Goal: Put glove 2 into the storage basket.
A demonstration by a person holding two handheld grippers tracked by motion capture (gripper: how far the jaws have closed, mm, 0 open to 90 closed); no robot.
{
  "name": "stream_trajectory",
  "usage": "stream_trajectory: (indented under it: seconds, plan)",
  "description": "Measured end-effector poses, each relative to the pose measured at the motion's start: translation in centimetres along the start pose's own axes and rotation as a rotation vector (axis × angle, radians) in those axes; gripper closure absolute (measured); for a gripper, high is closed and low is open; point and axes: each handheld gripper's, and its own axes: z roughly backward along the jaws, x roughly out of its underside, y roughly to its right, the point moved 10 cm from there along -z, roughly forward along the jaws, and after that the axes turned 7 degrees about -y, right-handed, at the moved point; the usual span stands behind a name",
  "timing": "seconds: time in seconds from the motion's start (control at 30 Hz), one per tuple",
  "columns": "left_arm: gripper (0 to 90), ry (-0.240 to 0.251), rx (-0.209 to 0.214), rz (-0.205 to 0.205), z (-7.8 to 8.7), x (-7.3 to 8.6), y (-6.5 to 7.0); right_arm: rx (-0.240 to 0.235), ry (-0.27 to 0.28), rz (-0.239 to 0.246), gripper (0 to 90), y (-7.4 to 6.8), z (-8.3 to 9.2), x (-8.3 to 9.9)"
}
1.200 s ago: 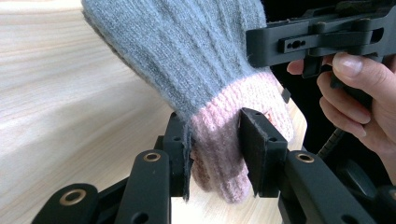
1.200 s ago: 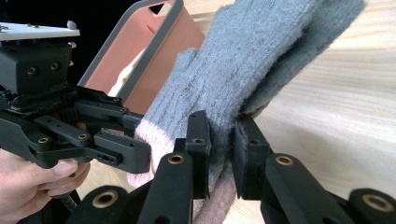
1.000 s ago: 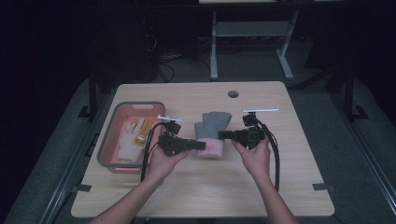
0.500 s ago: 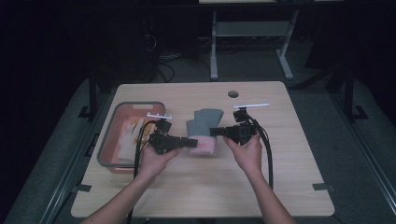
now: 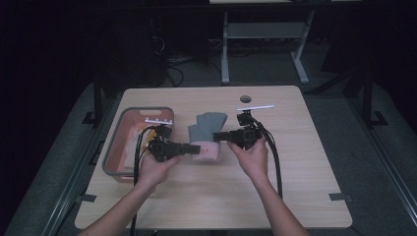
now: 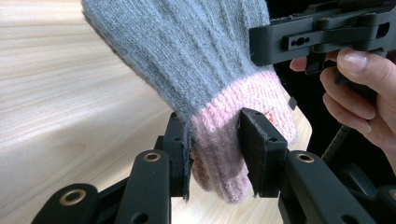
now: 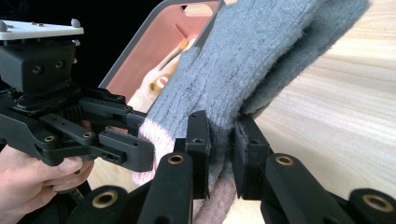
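Above the bench, both tools have moved leftward: the left tool pinches the grey glove's pink cuff, the right tool pinches its edge beside the bin.
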Motion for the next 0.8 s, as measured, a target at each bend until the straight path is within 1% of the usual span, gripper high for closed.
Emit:
stream_trajectory:
  seconds: [0.03, 0.07, 0.1, 0.13, 0.47, 0.57, 0.6, 0.67, 0.7, 0.8]
  plan:
    - [64.6, 0.001, -0.002, -0.001, 0.1, 0.0, -0.1, 0.002, -0.002, 0.001, 77.9, -0.1, -0.1, -0.1]
    - [64.7, 0.005, 0.0, 0.007, 0.2, 0.0, -0.1, 0.002, -0.001, 0.007, 78.0, -0.2, -0.2, -0.1]
    - [64.7, 0.003, -0.002, 0.003, 0.4, 0.0, -0.1, 0.001, -0.003, 0.003, 77.9, -0.3, -0.2, -0.2]
    - [64.7, 0.003, -0.003, 0.0, 0.5, 0.0, -0.2, -0.001, -0.002, 0.008, 77.9, -0.4, -0.2, -0.3]
    - [64.7, 0.021, -0.013, 0.007, 1.7, -0.1, -0.4, -0.007, -0.012, 0.026, 78.0, -1.4, -0.8, -1.0]
    - [64.7, 0.024, -0.016, -0.006, 2.1, -0.2, -0.6, -0.008, -0.011, 0.032, 78.0, -1.7, -1.0, -1.2]
    - [64.7, 0.023, -0.017, 0.002, 2.2, -0.2, -0.7, -0.008, -0.013, 0.034, 78.0, -1.8, -1.0, -1.3]
    - [64.7, 0.028, -0.018, -0.005, 2.5, -0.3, -0.8, -0.01, -0.011, 0.041, 78.0, -2.0, -1.2, -1.6]
    - [64.7, 0.03, -0.018, 0.001, 2.7, -0.3, -0.9, -0.011, -0.015, 0.044, 78.0, -2.1, -1.2, -1.7]
    - [64.7, 0.035, -0.022, 0.001, 3.1, -0.4, -1.1, -0.016, -0.019, 0.048, 78.0, -2.4, -1.5, -2.0]
